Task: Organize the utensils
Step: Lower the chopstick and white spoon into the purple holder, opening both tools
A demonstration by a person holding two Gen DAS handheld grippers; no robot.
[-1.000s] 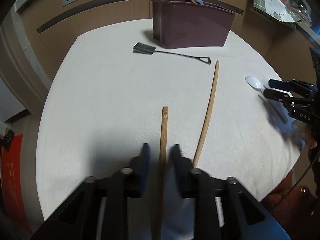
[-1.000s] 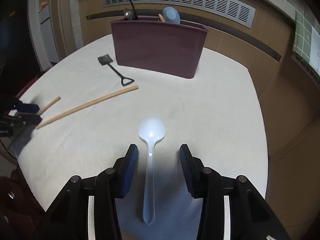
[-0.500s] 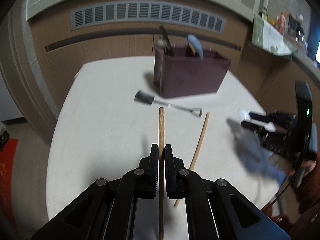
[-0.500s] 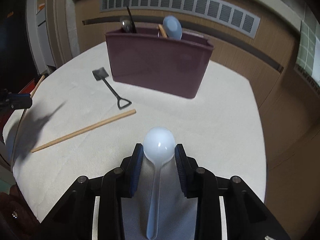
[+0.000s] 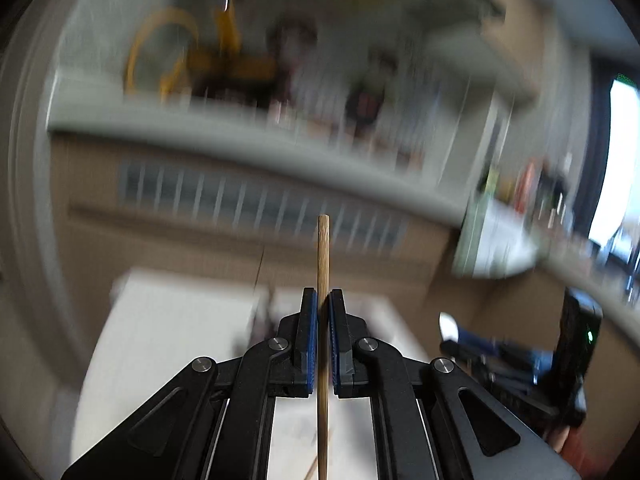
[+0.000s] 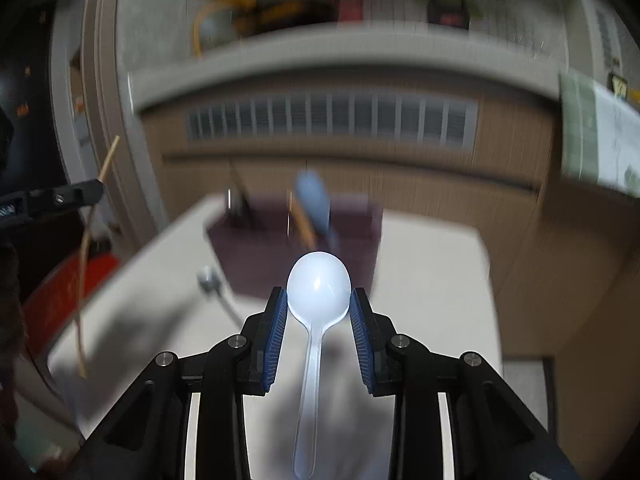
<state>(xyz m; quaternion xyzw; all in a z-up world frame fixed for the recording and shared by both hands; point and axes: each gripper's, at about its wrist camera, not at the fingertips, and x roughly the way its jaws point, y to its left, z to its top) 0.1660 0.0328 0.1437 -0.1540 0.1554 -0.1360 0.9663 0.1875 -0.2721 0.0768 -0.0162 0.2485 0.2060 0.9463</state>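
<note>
White table (image 6: 432, 280): your right gripper (image 6: 319, 312) sits above its near part, with bare cloth to the right as far as the right edge and the wooden cabinet wall with a vent grille (image 6: 332, 120) beyond the far edge. Both views are motion-blurred. Maroon utensil bin (image 6: 360, 232) stands at the far side of the table, dead ahead of your right gripper, with a blue spoon (image 6: 314, 204) sticking up from it; a small shovel-shaped utensil (image 6: 212, 284) lies on the cloth just left of the bin. Your right jaws are partly closed, pads pressed on either side of the white plastic spoon (image 6: 318, 292), bowl at the tips, handle trailing back between the fingers. Your left gripper (image 5: 323, 316) is nearly fully closed on a wooden chopstick (image 5: 323, 264), which pokes forward past the tips, off the table.
</note>
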